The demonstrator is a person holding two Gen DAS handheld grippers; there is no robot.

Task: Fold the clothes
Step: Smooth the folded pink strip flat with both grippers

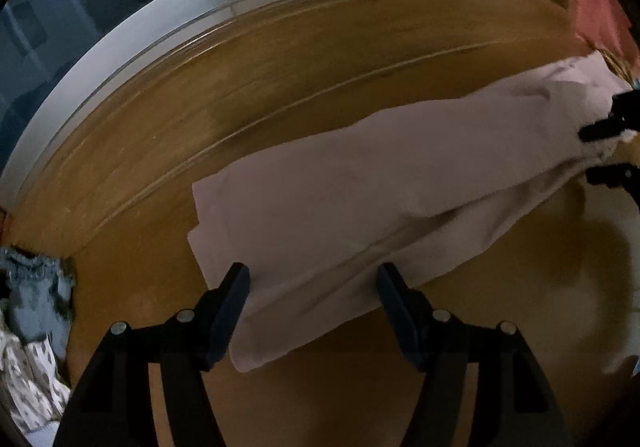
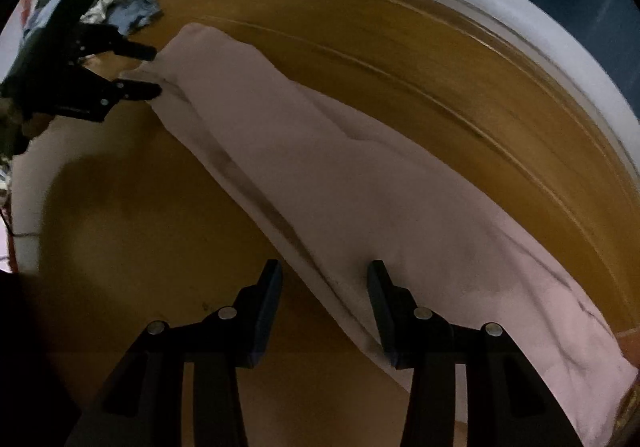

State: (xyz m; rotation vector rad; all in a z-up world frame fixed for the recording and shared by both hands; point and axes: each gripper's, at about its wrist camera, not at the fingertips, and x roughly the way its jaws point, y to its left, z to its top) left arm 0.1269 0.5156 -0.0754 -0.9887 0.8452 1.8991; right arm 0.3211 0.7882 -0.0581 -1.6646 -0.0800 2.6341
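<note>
Now, in the left wrist view, the left gripper (image 1: 314, 279) hangs wide open, holding nothing, over one end of the pale garment (image 1: 360, 199) lying long across the wooden table (image 1: 280, 87). In the right wrist view, the right gripper (image 2: 324, 275) gapes equally empty above the other end, so gripping both ends seems next; only this view shows the heap of clothes (image 2: 128, 9) upper left fully.

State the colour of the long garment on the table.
Pale pink garment, plain; clearest in the right wrist view.

Pale garment (image 1: 360, 207) on wooden table (image 1: 280, 87), left tool (image 1: 314, 275) spread
</note>
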